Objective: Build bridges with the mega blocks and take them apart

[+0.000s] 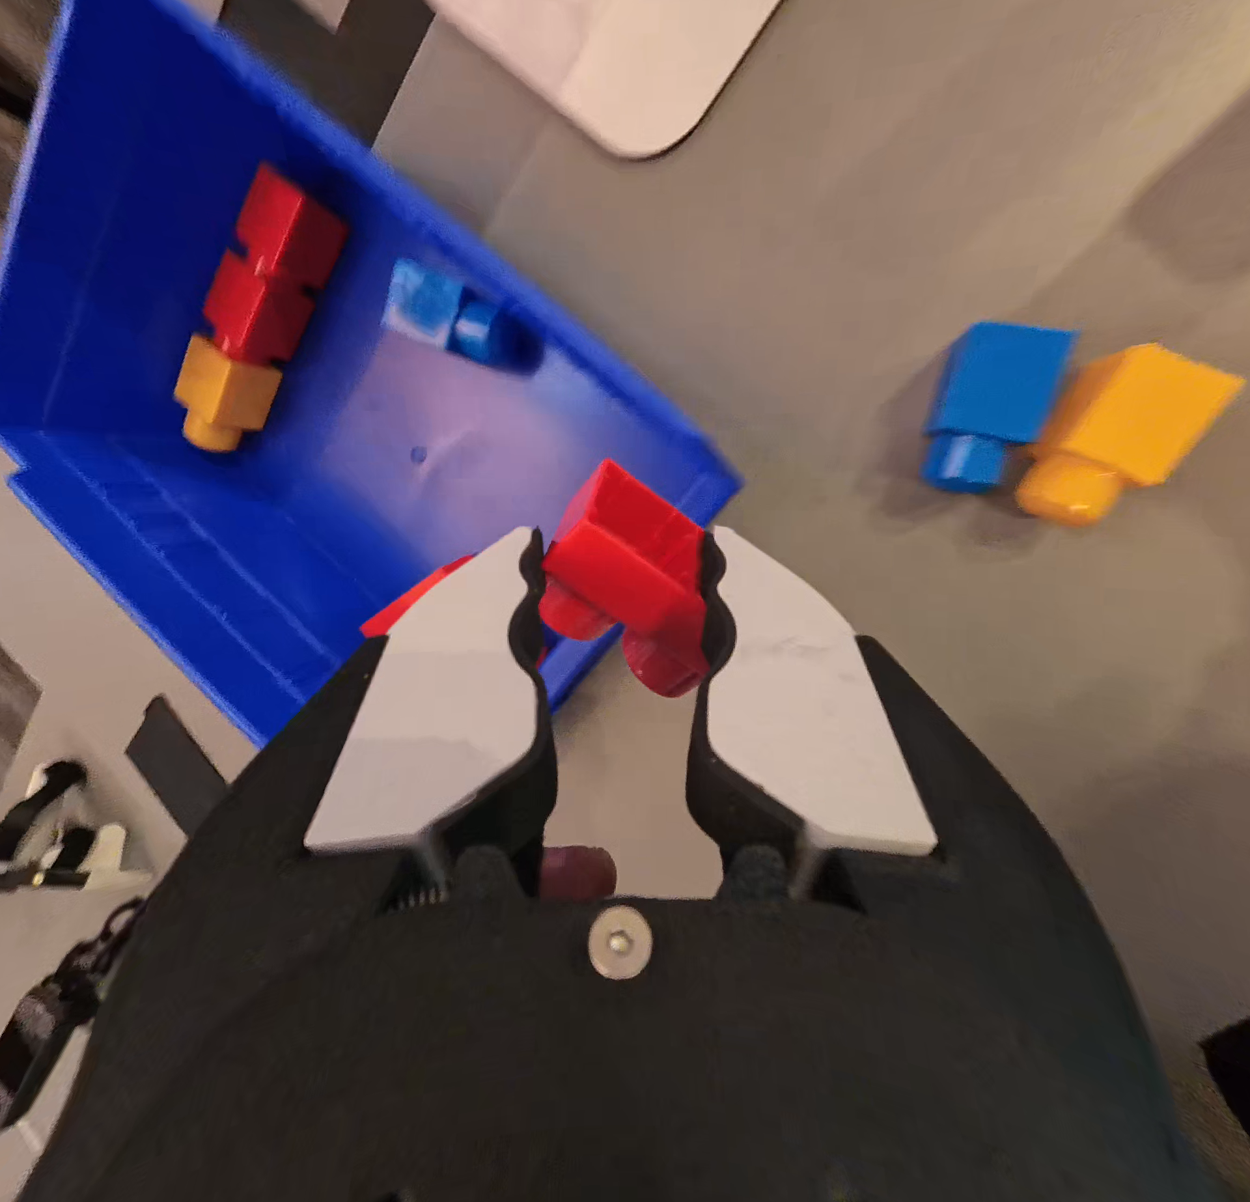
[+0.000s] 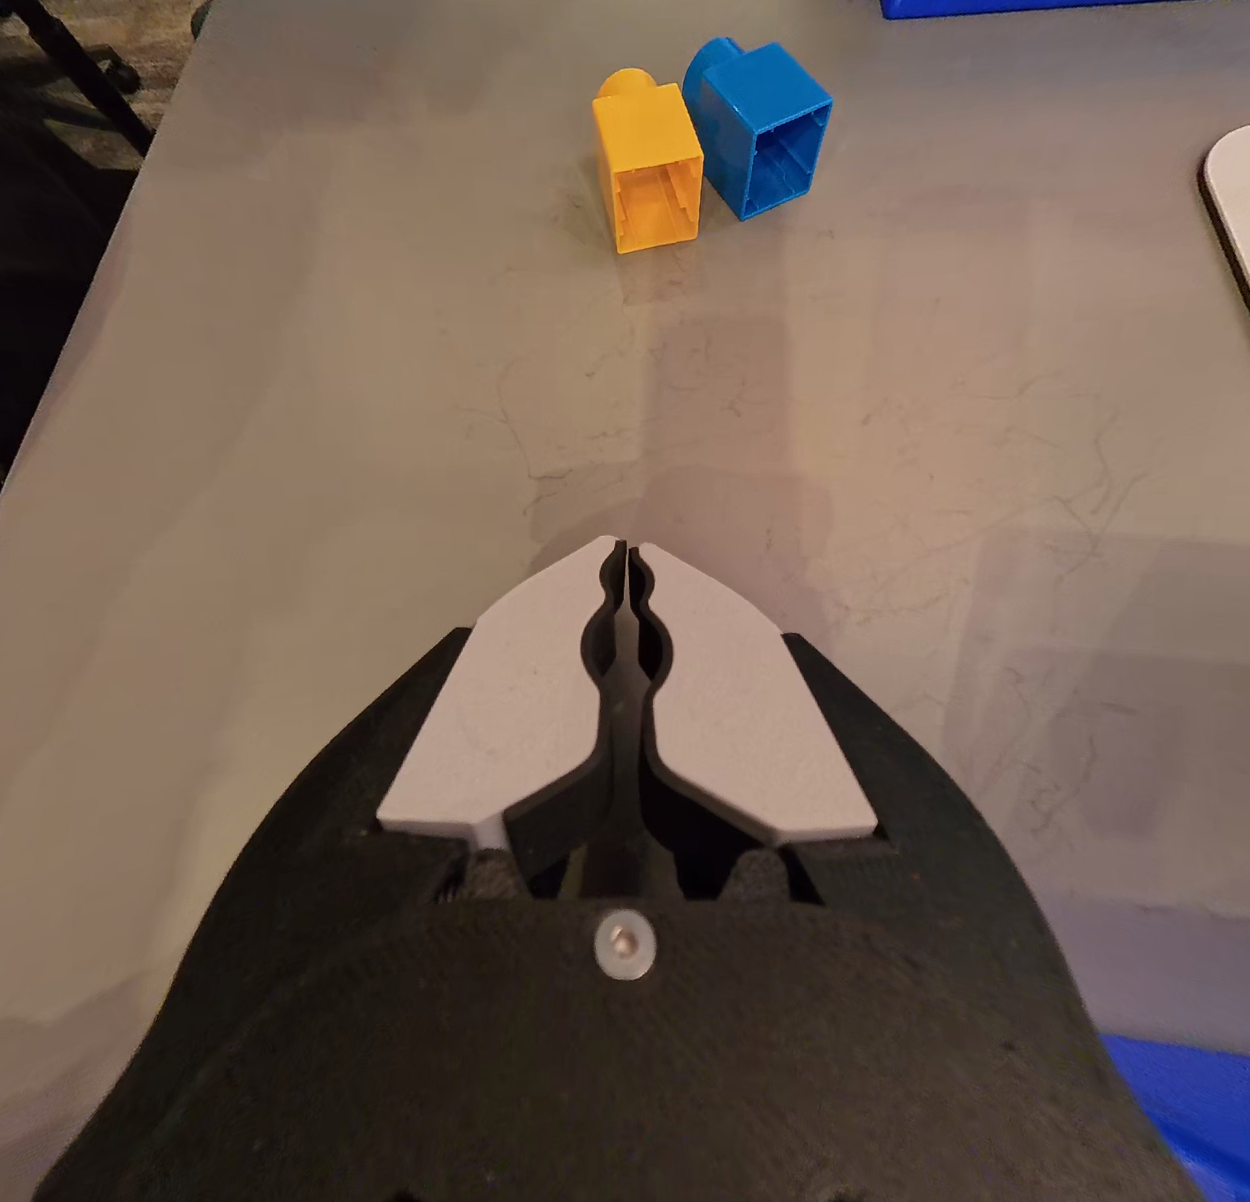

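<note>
Clamped in the left tool (image 1: 622, 601) was a red two-stud block (image 1: 626, 574), carried at the blue bin (image 1: 135, 493) edge; a red-and-yellow stack (image 1: 253, 303) lay inside. Right tool (image 2: 623, 554) was seen closed and empty — a yellow block (image 2: 649, 168) and blue block (image 2: 764, 128) lay loose on the counter (image 2: 338, 425), no bridge yet built.

The left tool (image 1: 622, 561) is clamping a red block (image 1: 626, 571) between its two fingertips, the dark pads pressing on the block's opposite sides, and the block is sitting tilted in the grasp with its studs pointing back toward the tool's body. The right tool (image 2: 623, 550) is hanging low over the bench (image 2: 338, 425) with its grey fingers (image 2: 534, 682) drawn together, tips meeting and holding nothing between them.
</note>
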Available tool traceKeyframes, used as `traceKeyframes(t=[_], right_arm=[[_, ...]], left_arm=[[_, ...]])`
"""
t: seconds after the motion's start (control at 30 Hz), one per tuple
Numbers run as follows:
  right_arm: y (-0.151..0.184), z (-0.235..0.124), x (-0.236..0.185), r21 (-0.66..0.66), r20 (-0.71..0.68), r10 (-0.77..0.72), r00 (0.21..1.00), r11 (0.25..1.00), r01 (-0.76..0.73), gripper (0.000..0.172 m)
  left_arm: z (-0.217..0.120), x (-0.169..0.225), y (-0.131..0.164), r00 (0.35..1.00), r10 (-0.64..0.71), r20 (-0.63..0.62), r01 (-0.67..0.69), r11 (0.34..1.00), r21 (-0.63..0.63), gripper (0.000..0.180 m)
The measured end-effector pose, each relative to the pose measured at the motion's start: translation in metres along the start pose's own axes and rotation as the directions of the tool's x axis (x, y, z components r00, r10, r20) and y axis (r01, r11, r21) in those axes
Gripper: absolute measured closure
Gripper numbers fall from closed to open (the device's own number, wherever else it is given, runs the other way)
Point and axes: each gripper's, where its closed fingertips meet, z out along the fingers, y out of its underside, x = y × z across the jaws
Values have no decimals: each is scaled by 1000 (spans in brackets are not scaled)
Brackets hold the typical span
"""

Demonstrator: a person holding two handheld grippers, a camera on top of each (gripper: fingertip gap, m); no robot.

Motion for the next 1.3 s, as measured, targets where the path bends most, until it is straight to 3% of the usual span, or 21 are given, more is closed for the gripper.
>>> traceKeyframes(t=[0.1, 0.27, 0.53, 0.8, 1.0, 1.13, 1.3], right_arm=[[1, 1, 0, -6, -3, -5, 1000, 1000, 5, 171], [1, 1, -1, -14, -9, -12, 1000, 1000, 12, 171], [2, 2, -2, -21, -13, -21, 1000, 1000, 21, 171], [4, 2, -2, -29, -15, -28, 1000, 999, 27, 171], [4, 2, -3, -33, -15, -32, 999, 999, 31, 171], [4, 2, -2, -31, -14, -28, 999, 999, 28, 171], [4, 1, -2, -29, -13, -26, 1000, 999, 25, 171]], left_arm=[[-8, 46, -25, 996, 68, -56, -63, 994, 85, 137], [7, 117, -60, 967, 169, -189, -137, 976, 169, 137], [50, 188, -89, 912, 229, -340, -191, 971, 142, 137], [85, 207, -84, 907, 246, -341, -258, 966, 9, 137], [90, 215, -83, 891, 249, -380, -269, 963, 0, 132], [78, 206, -86, 900, 236, -367, -231, 971, 59, 117], [53, 168, -73, 937, 181, -298, -153, 981, 116, 115]])
